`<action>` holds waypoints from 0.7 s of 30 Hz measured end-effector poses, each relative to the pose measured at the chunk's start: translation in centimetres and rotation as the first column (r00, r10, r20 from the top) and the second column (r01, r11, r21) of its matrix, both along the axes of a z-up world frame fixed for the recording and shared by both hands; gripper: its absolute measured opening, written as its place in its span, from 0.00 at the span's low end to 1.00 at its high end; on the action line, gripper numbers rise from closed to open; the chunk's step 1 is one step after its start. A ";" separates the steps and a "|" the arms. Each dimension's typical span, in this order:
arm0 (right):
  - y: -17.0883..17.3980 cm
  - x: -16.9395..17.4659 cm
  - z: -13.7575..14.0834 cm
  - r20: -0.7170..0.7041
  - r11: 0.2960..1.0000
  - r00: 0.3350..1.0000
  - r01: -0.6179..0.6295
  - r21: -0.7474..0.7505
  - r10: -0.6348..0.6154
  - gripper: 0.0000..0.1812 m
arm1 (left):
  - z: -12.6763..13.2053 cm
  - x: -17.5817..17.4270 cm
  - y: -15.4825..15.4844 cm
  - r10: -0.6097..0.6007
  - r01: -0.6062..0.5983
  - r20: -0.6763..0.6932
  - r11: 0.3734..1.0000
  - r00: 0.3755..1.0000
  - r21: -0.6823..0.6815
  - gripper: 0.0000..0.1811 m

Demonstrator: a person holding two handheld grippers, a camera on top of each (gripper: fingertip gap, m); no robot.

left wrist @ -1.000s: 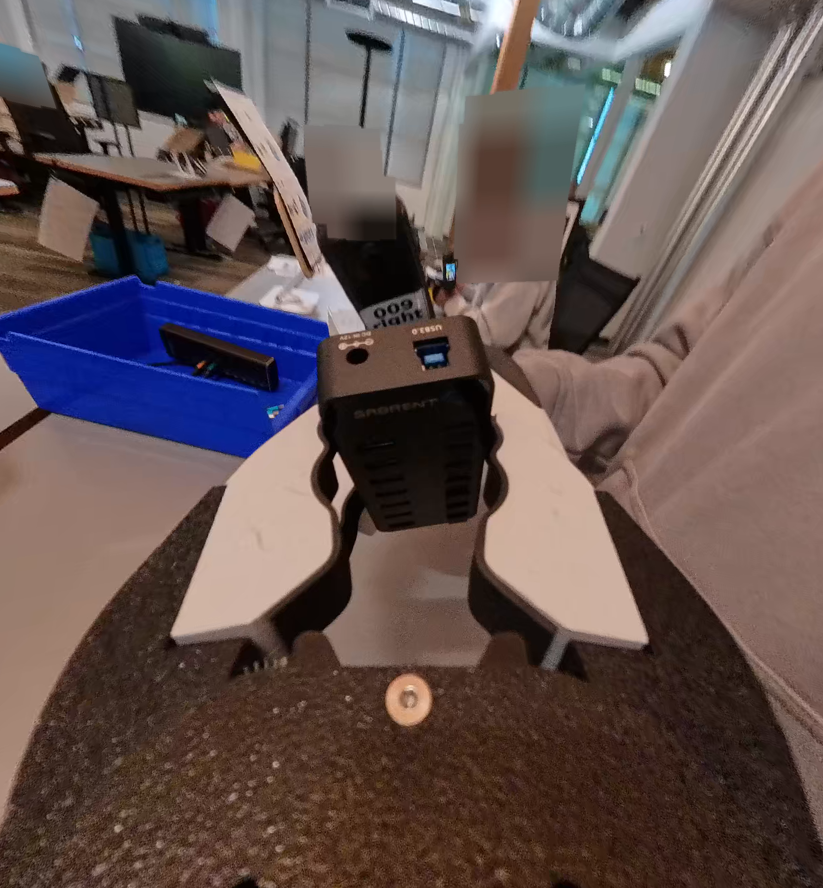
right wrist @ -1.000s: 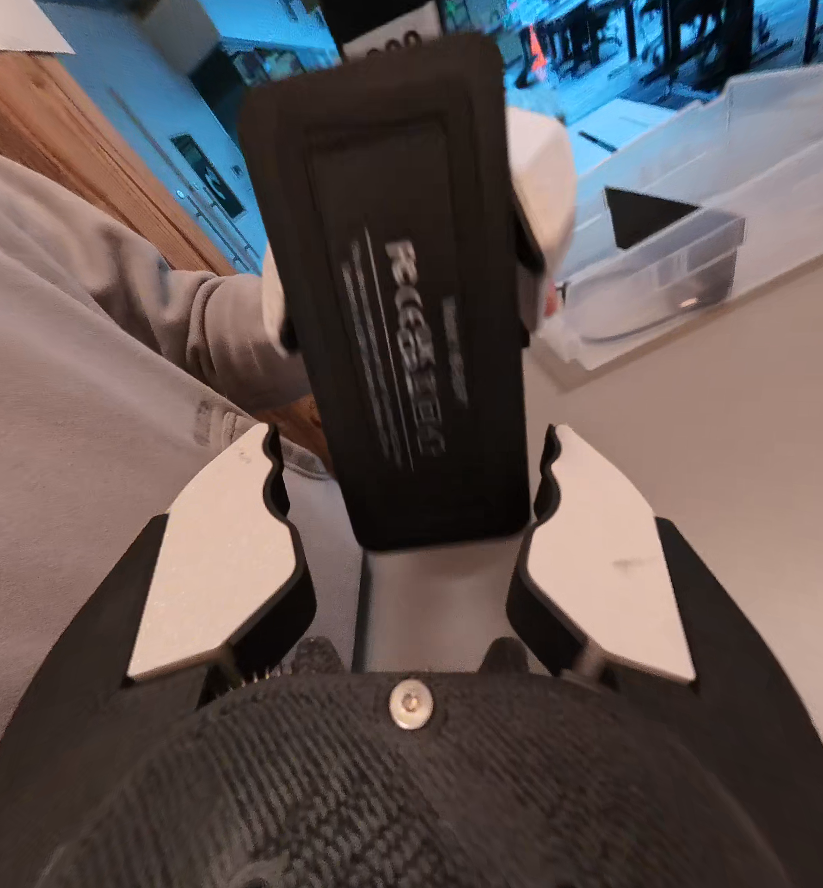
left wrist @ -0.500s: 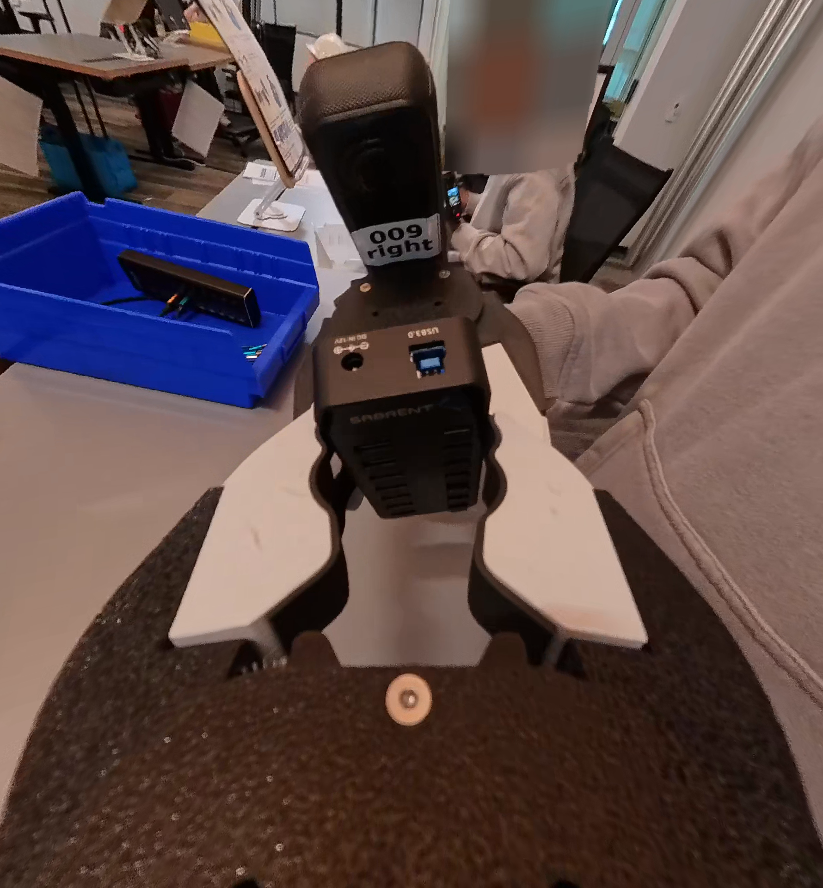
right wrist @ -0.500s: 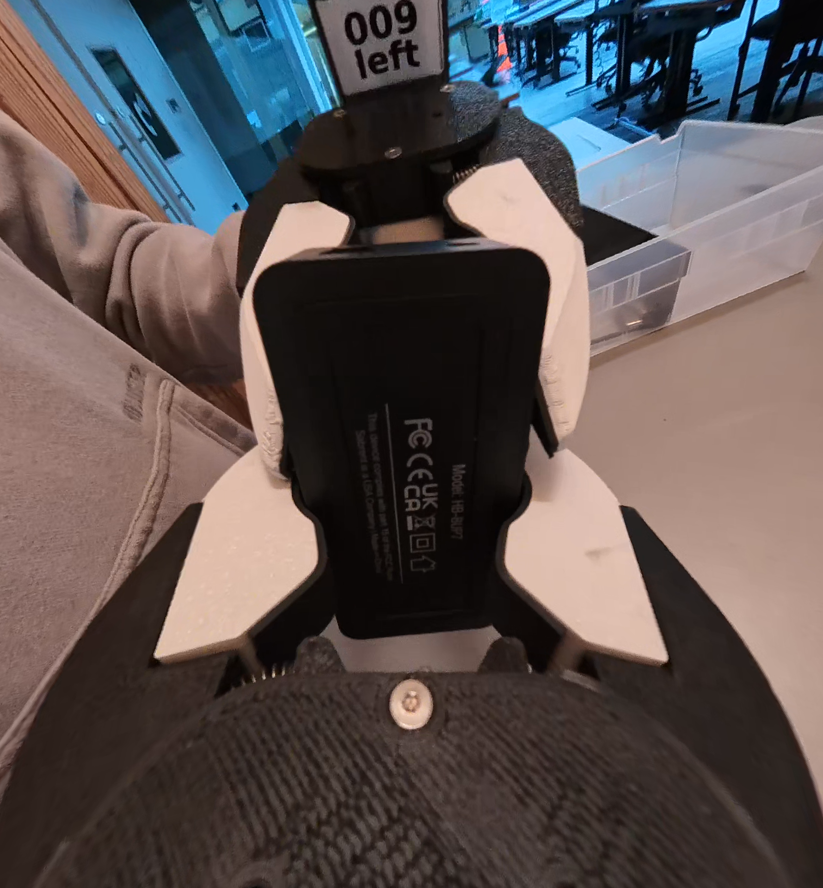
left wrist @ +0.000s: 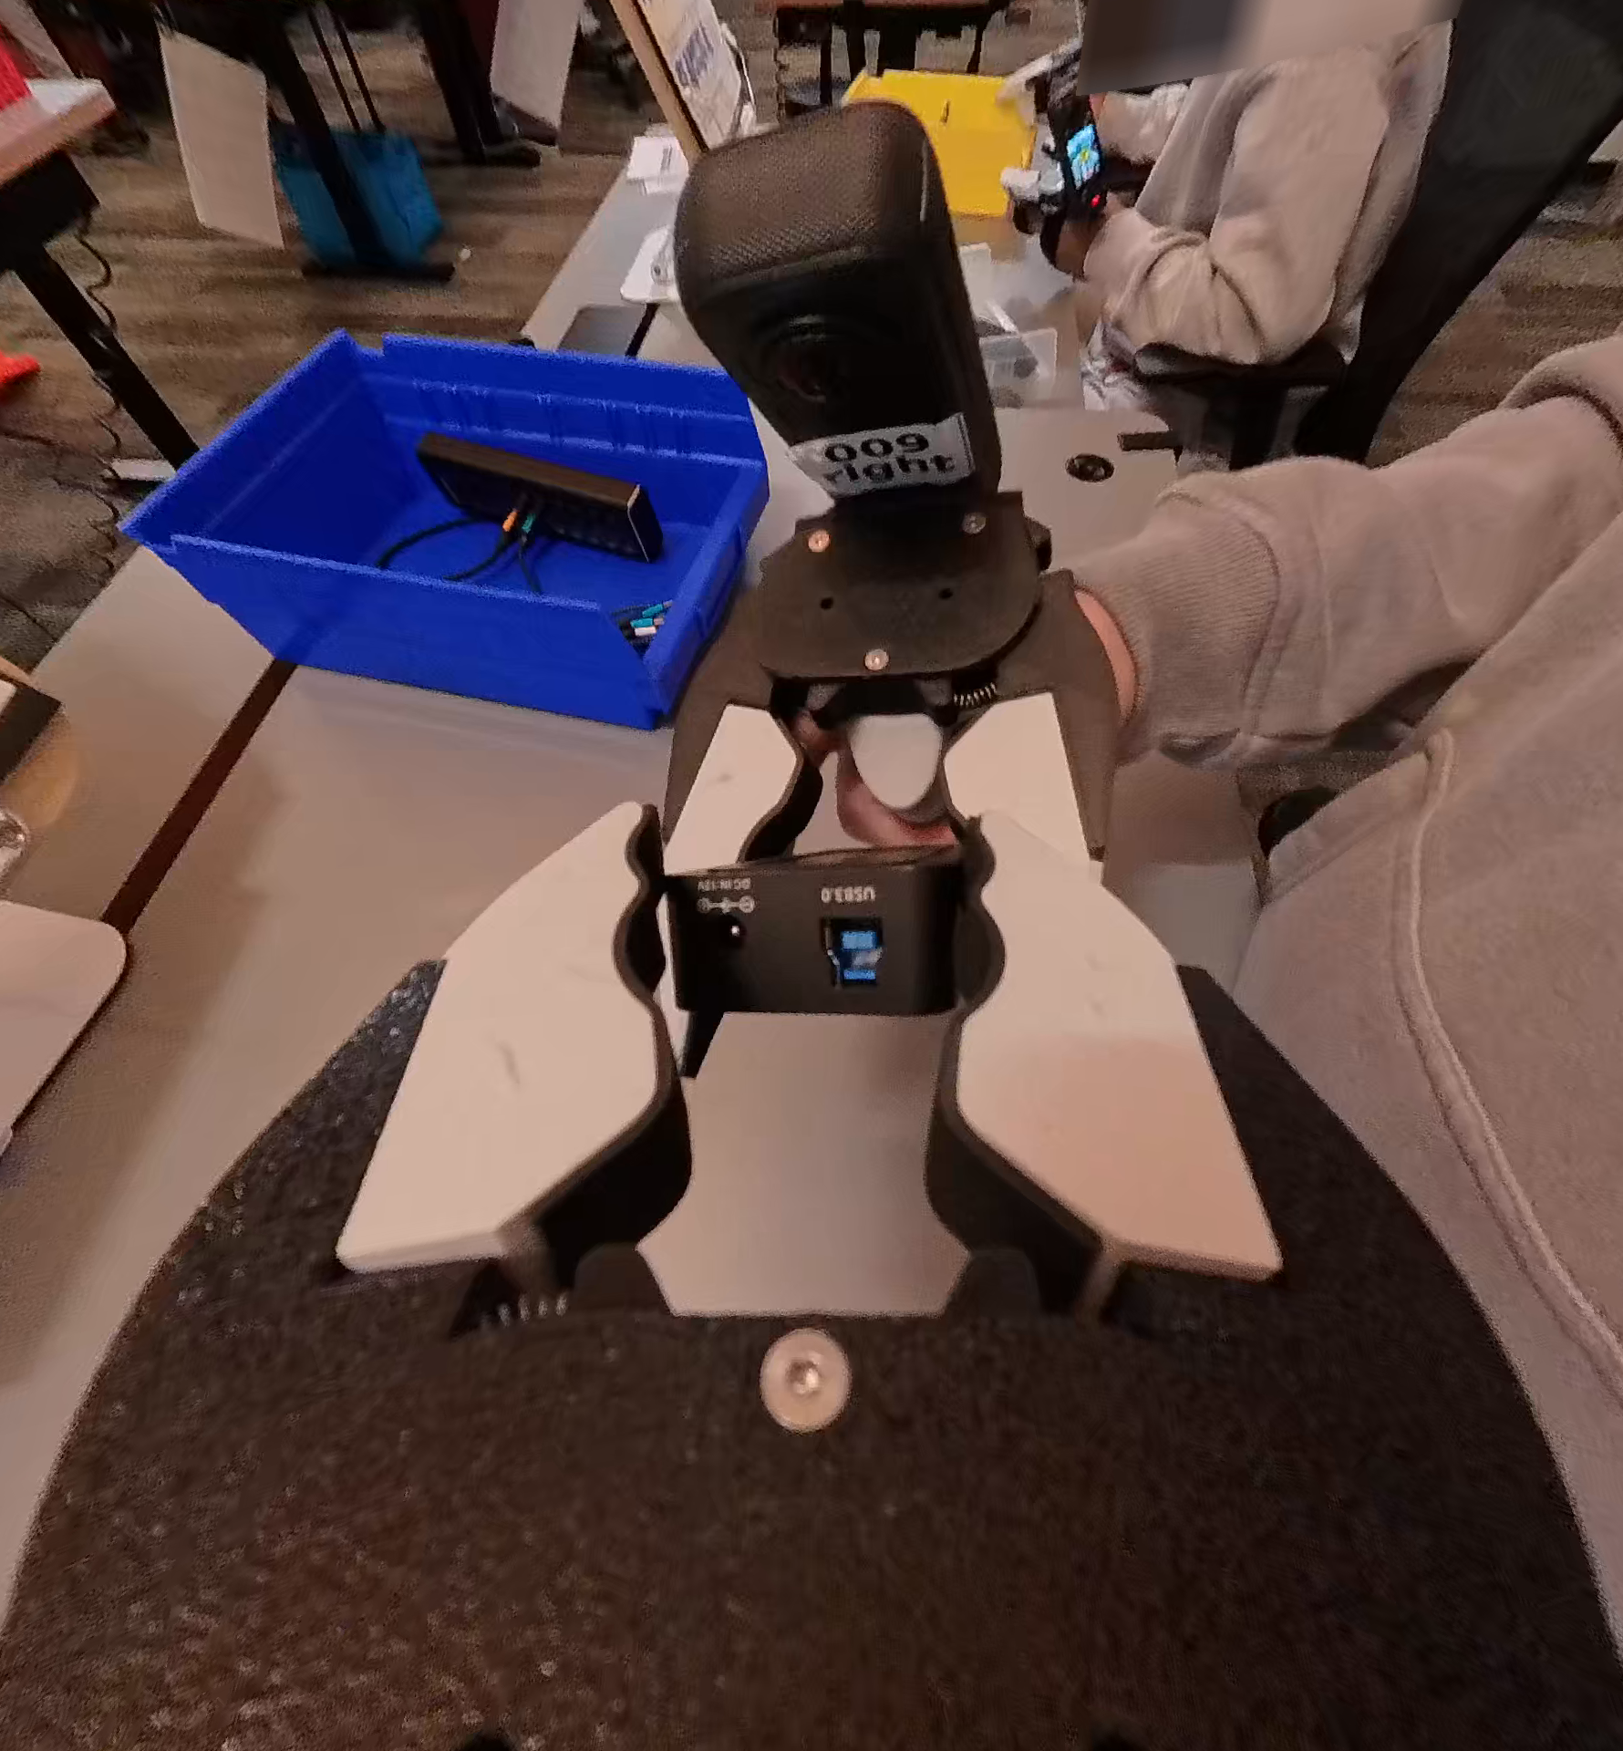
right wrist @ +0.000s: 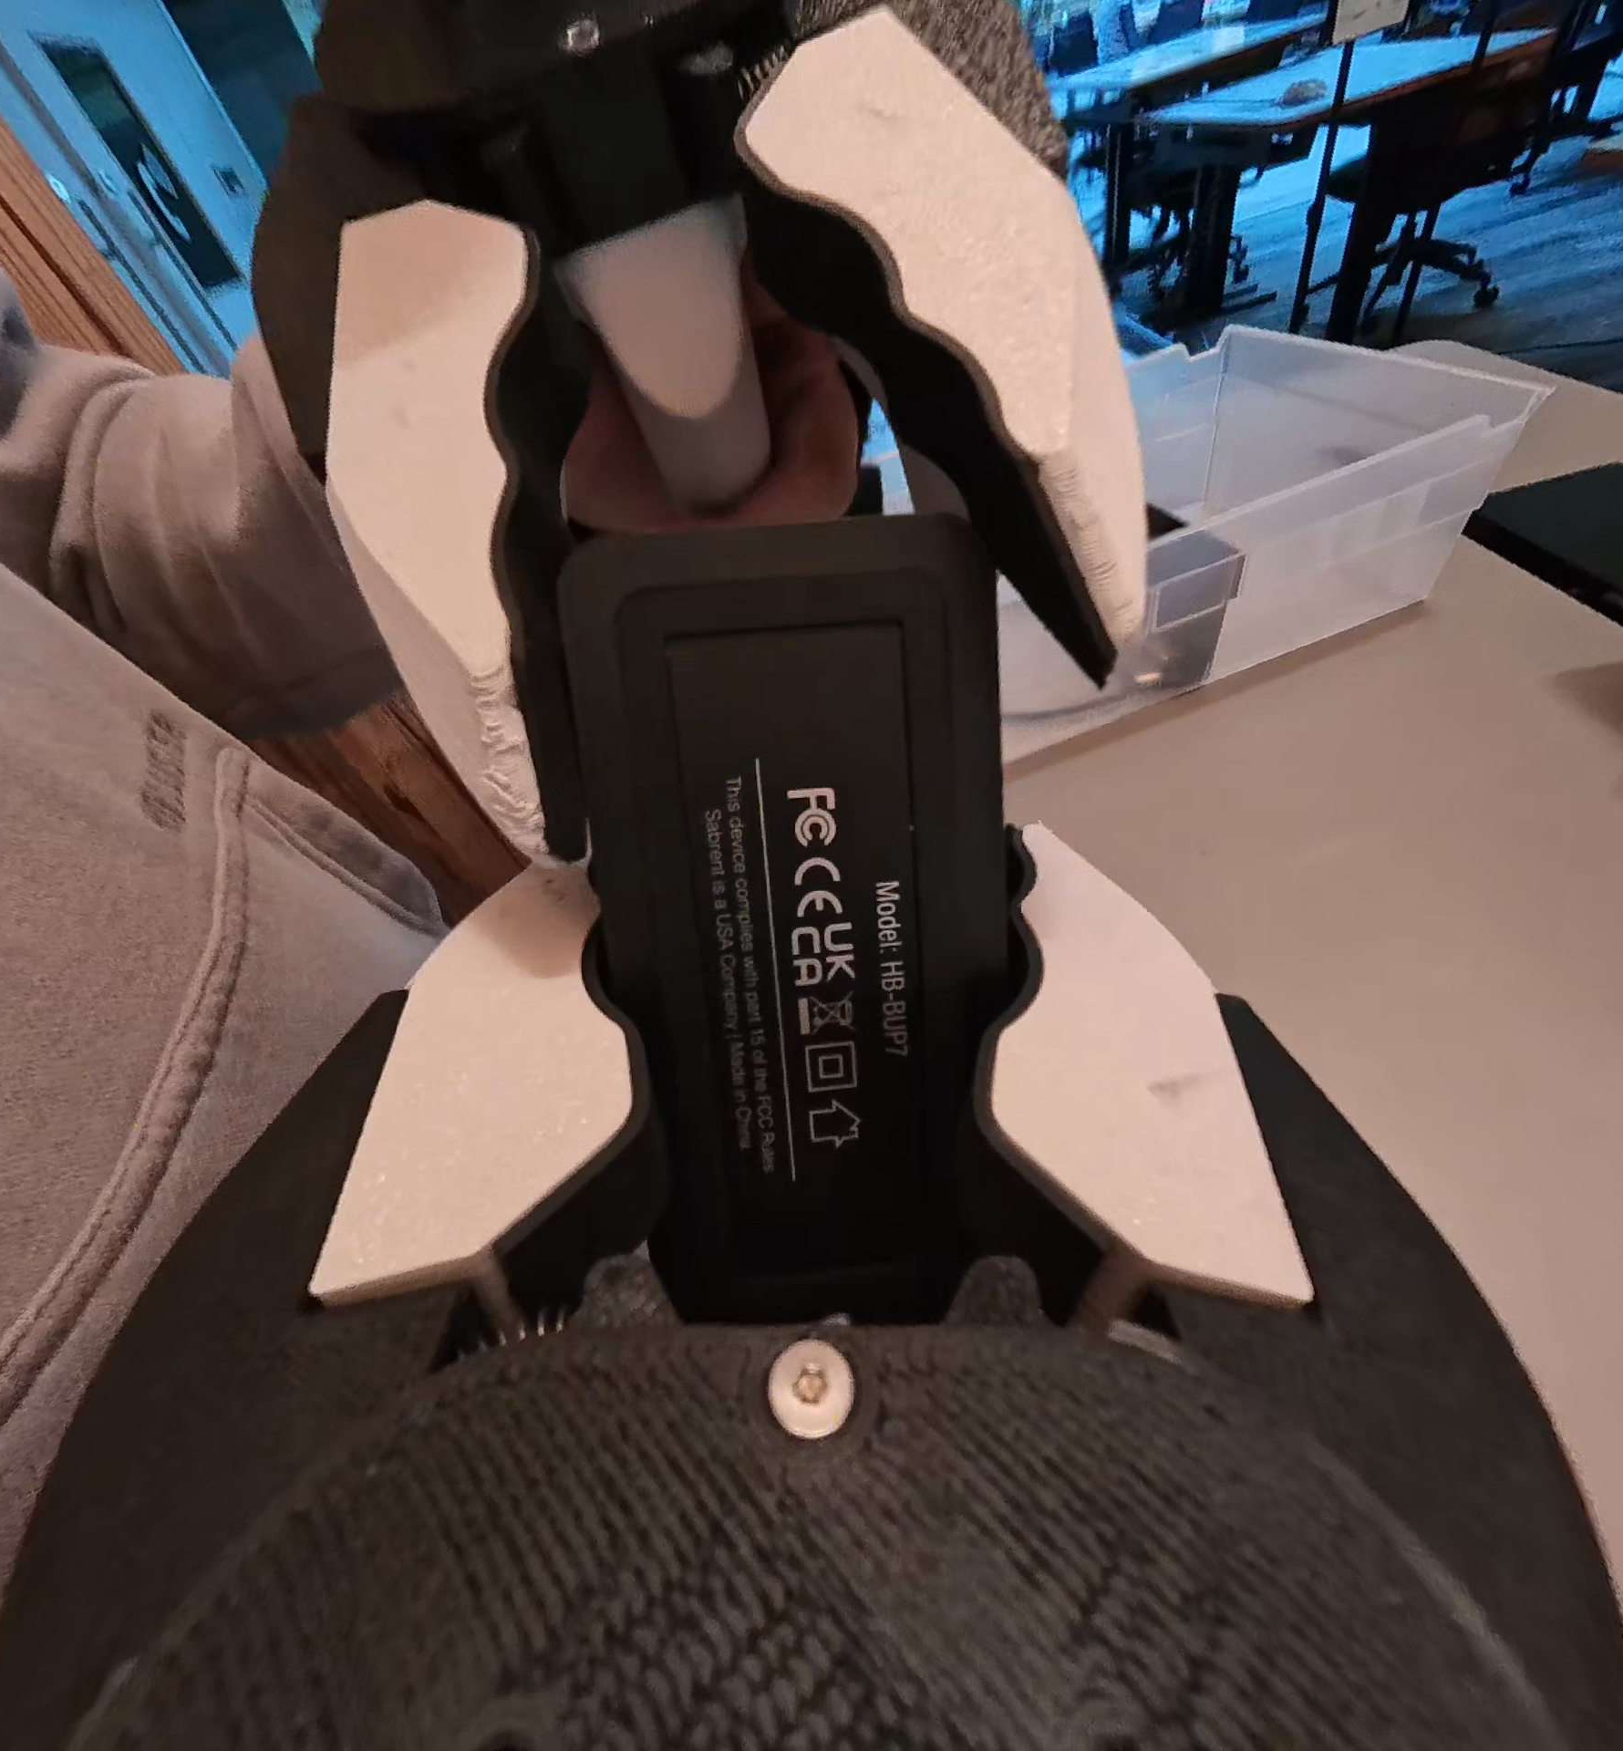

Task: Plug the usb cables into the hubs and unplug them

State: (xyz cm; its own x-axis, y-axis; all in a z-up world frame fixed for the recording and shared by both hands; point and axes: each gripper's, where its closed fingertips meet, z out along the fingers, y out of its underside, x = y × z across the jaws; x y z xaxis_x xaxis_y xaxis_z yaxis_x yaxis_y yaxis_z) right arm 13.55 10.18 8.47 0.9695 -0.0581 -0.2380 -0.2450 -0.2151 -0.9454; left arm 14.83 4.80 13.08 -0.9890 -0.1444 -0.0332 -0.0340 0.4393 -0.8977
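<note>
Above the grey table [right wrist: 1357, 947], black hub [right wrist: 803, 947] sits gripped between right gripper [right wrist: 803, 843] jaws.

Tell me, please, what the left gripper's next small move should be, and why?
Probably draw the left gripper straight back off the black hub. Its fingers stand spread around the hub's port end, one clearly apart from it in the right wrist view, while the right gripper is clamped on the hub's sides. That would free the left one to fetch a cable, perhaps from the blue bin.
</note>
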 end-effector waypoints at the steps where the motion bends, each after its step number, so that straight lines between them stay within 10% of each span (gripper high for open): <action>1: -0.1 0.1 0.5 -0.001 0.999 1.000 0.004 0.034 -0.004 0.42 | 0.4 0.1 -0.2 0.002 -0.002 0.013 0.999 1.000 -0.036 0.33; 21: -1.1 -0.5 0.4 0.058 1.000 0.998 -0.016 0.001 0.016 0.44 | -0.6 -1.0 0.0 -0.068 0.066 0.013 0.991 0.998 0.116 0.31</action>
State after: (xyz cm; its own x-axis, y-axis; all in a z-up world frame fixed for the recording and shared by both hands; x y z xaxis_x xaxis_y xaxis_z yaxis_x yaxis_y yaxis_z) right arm 13.06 9.13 8.92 0.9824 -0.0418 -0.1819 -0.1866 -0.2168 -0.9582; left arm 13.84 4.77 12.50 -0.9954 -0.0723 -0.0628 0.0138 0.5406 -0.8412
